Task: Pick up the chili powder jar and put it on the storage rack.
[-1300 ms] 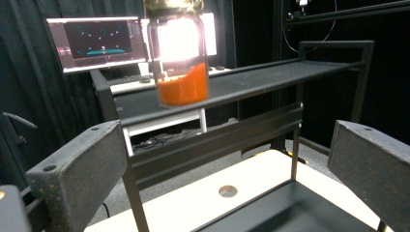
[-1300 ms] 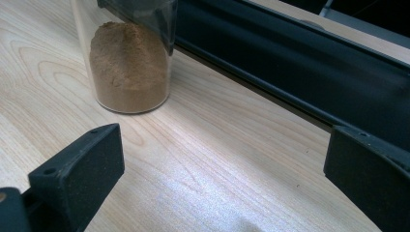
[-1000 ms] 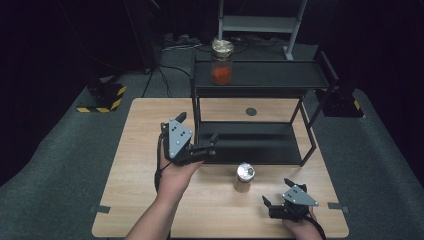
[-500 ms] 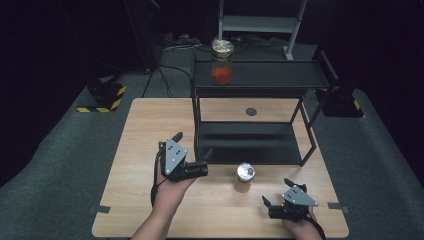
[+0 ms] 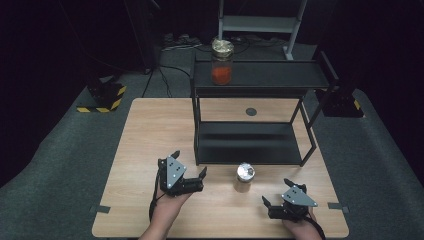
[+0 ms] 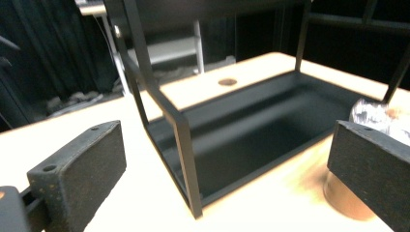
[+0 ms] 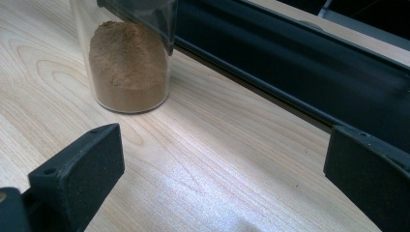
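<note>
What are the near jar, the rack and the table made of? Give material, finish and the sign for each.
Jar: clear glass or plastic, since the brown powder shows through its wall; its lid looks like shiny metal.
Rack: probably metal, matt black, with thin square bars.
Table: wood or a wood-look laminate, pale and smooth, with grain lines showing in the right gripper view.

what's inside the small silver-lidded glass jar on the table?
The small silver-lidded glass jar holds brown powder, heaped in its lower part, as the right gripper view shows. From above, the lid covers the contents.
</note>
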A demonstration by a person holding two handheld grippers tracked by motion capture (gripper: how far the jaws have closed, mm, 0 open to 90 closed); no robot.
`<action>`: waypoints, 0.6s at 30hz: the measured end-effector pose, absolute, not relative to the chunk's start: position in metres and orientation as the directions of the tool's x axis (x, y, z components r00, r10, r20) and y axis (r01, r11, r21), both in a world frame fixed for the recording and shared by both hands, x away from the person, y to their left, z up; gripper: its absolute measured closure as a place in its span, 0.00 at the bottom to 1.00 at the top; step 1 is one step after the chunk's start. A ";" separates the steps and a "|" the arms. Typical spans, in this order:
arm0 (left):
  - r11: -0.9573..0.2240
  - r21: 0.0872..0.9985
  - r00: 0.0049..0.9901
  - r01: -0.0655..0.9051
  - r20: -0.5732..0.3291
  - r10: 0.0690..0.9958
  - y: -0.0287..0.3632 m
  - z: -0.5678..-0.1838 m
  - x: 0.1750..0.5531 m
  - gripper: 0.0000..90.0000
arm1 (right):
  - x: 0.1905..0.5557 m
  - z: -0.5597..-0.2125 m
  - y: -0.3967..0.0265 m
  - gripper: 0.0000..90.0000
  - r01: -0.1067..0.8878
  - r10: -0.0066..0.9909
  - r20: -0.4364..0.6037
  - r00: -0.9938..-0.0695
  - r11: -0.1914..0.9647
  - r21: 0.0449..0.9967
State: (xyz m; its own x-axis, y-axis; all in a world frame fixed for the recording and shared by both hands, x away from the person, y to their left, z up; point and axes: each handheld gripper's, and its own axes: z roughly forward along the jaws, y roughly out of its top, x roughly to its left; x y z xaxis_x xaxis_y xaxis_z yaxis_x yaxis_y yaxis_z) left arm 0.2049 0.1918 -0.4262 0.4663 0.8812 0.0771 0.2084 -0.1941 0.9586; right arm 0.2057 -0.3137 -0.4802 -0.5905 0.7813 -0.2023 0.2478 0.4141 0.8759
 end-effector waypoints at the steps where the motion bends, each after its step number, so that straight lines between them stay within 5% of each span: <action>1: -0.203 0.955 0.467 0.215 0.081 0.880 0.192 -0.429 0.204 0.00 | 0.206 -0.480 -0.313 0.00 0.247 0.781 -0.203 -0.590 0.415 0.875; 18: -0.258 0.906 0.487 0.336 0.067 0.871 0.205 -0.472 0.196 0.00 | 0.205 -0.481 -0.312 0.00 0.249 0.787 -0.205 -0.582 0.413 0.876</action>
